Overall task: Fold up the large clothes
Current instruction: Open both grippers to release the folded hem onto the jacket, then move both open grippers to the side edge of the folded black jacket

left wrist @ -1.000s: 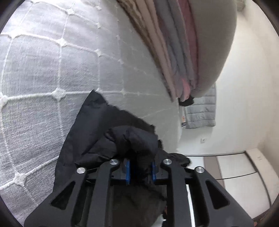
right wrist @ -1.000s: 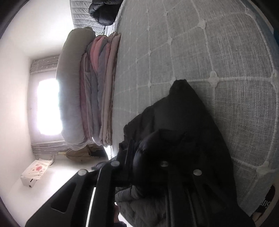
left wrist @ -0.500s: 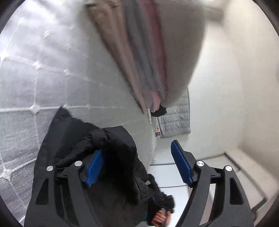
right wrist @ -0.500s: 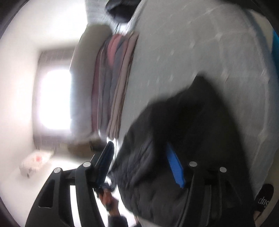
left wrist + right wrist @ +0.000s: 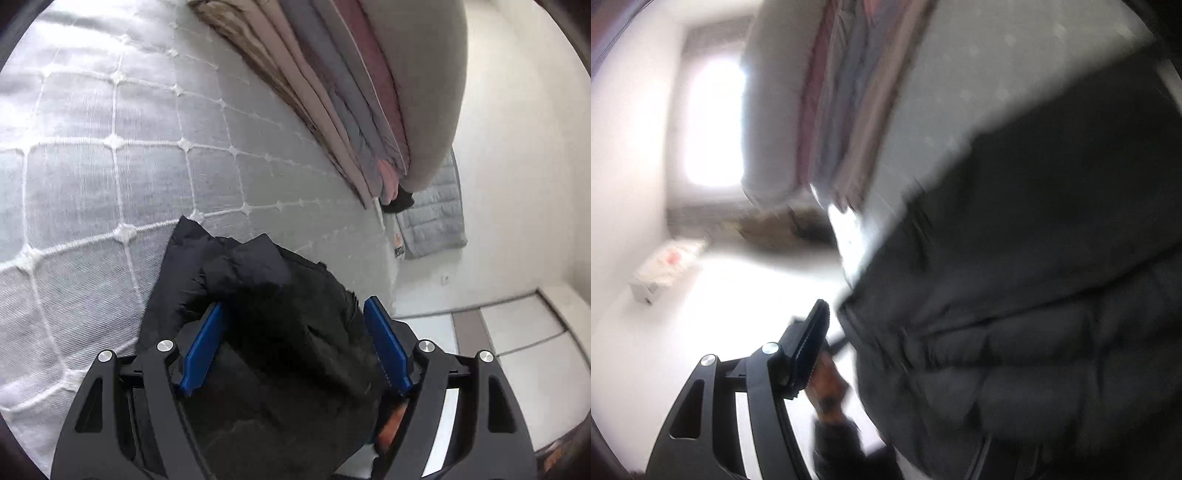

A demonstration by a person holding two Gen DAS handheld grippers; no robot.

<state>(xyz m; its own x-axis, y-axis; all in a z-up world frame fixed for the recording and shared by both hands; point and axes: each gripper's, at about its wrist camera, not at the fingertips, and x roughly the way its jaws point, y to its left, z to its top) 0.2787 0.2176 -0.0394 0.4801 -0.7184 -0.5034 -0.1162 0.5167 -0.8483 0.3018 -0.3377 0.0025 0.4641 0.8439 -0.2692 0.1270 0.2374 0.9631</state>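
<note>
A black puffy jacket (image 5: 266, 332) lies bunched at the near edge of the bed's grey quilted cover (image 5: 110, 166). My left gripper (image 5: 293, 343) is open just above it. A hump of the jacket bulges between the blue pads (image 5: 201, 347), which stand wide and do not squeeze it. In the blurred right wrist view the jacket (image 5: 1034, 295) fills the right half. My right gripper (image 5: 905, 343) is open: its left finger (image 5: 810, 347) stands clear of the cloth and its other finger is hidden behind the jacket.
Folded blankets under a grey pillow (image 5: 351, 110) are stacked along the bed's far side. A grey quilted item (image 5: 432, 221) hangs past the bed's corner by the white wall. A person's hand (image 5: 827, 387) shows below the right gripper. A bright window (image 5: 709, 125) and a white box (image 5: 665, 269) lie beyond.
Both grippers were shut on the black jacket and have opened wide, letting it go. The right gripper has swung sideways fast, blurring its view. The left one has lifted a little.
</note>
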